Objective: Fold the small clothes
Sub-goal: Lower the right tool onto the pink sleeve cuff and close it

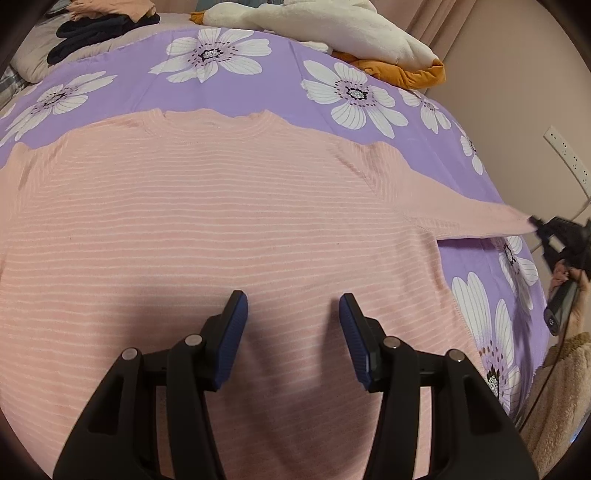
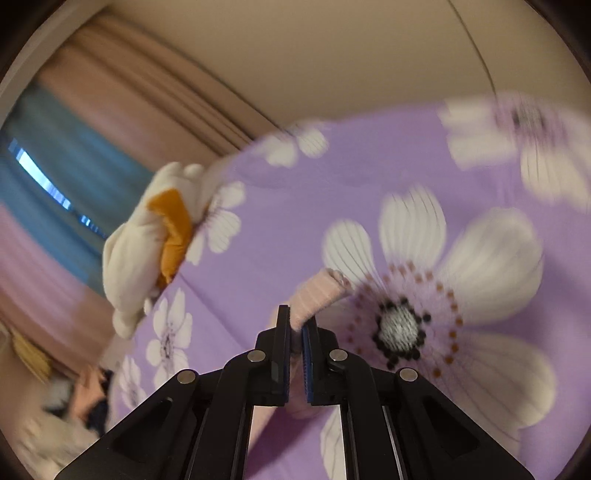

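One pink knit top with thin pale stripes (image 1: 221, 221) lies flat on one purple bed cover with big white flowers (image 1: 280, 85). Its neck hole points to the far side of the bed, and its body runs long from there toward the camera. One sleeve (image 1: 461, 214) sticks out sideways to the right.

There are two black grippers. The left gripper (image 1: 293, 306) hovers over the lower middle of the top with its two blue pads apart and nothing between them. The right gripper (image 2: 295, 328) is pinched tight on the sleeve end, which pokes out past its tips.

One white and orange soft toy (image 1: 351, 29) sits at the far edge. One pile of dark clothes (image 1: 99, 33) lies at the far left.
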